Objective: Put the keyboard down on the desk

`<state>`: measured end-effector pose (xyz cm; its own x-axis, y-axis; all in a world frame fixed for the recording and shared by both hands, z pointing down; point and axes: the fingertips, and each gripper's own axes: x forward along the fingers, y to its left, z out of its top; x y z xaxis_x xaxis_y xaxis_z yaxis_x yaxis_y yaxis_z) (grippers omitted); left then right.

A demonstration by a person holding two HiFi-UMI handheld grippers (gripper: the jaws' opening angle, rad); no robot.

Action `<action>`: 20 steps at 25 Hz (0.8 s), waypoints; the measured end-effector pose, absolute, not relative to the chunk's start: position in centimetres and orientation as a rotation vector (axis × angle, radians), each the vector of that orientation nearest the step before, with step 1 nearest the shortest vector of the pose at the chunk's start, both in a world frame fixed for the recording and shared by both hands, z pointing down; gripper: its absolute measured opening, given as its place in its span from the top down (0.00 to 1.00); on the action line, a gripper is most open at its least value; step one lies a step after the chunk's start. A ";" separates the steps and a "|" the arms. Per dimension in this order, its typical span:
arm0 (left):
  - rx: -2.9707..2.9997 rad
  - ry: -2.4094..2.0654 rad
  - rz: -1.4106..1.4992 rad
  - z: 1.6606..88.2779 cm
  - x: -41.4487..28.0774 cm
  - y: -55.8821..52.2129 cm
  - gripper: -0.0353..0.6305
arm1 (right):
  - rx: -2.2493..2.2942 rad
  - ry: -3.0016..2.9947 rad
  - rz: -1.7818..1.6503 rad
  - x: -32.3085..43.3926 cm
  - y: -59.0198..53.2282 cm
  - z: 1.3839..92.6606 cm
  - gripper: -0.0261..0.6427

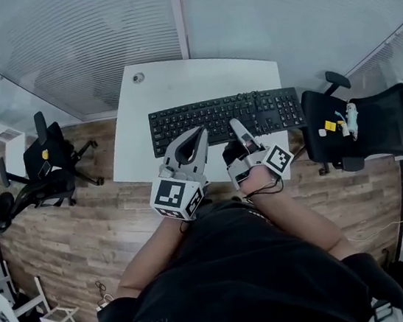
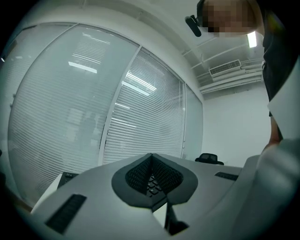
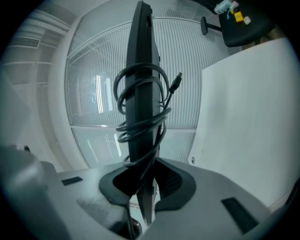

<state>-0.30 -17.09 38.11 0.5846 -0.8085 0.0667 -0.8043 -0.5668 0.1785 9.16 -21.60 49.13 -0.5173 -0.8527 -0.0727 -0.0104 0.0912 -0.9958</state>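
Keyboard (image 1: 225, 119): held by its near long edge over the near half of the desk (image 1: 197, 79), its length lying along the desk's near edge.
Right gripper (image 1: 235, 124): jaws closed on the keyboard's thin near edge; the body is seen edge-on between the pads.
Cable (image 3: 140, 123): wound in loops round the keyboard just beyond the pads, with the plug (image 3: 177, 80) sticking out loose.
Left gripper (image 1: 199, 133): jaws brought together with nothing between them, near the right gripper at the same edge.
Contact: a gap appears between keyboard and desk in the right gripper view, so it is probably not yet resting.
Step in hand: judged to be the lowering.
Done well: the keyboard is to be lowered level, with the plug not trapped beneath it. The grip is to be released only once the whole underside is supported, well inside the near edge.
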 end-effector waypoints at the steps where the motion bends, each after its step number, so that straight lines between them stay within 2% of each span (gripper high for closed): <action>1: 2.630 -1.338 -0.030 38.1 -0.7 -17.4 0.93 | -0.869 1.653 -1.508 8.7 -21.9 49.2 0.83; 20: 2.657 -1.241 -0.038 38.9 -8.5 -20.6 0.92 | -0.973 1.579 -1.455 2.9 -24.3 50.3 0.83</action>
